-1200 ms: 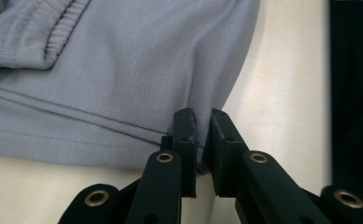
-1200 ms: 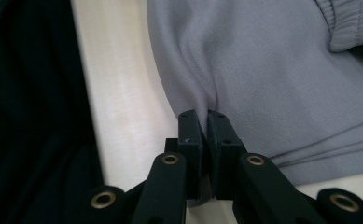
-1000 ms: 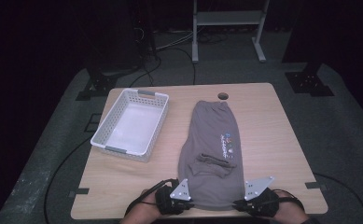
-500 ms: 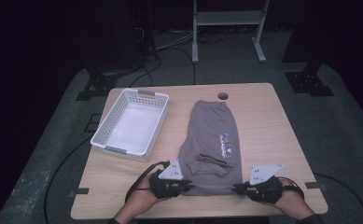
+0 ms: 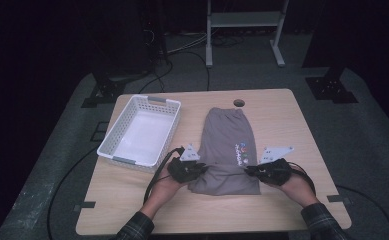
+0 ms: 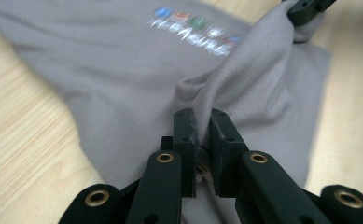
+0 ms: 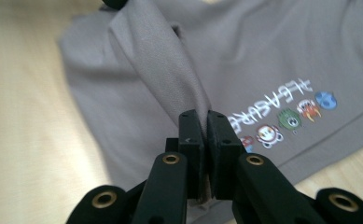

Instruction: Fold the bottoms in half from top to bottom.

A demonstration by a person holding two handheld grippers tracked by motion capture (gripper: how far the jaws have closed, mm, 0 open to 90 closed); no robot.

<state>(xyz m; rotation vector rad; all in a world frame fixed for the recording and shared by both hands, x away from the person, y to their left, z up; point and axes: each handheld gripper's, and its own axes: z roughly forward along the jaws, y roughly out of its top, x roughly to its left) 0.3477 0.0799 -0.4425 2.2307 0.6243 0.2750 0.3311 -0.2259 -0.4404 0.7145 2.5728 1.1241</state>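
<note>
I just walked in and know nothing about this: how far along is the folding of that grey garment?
Early on. The grey garment lies flat on the table. Left gripper and right gripper each pinch its near edge, lifting it over toward the far end. The fold isn't finished, and the white basket is empty.

I'm looking at a dim room: grey carpet floor (image 5: pixel 362 135) lying around the wooden table (image 5: pixel 282 115), a white shelf frame (image 5: pixel 244 30) standing behind, cables (image 5: pixel 182 47) trailing across.
</note>
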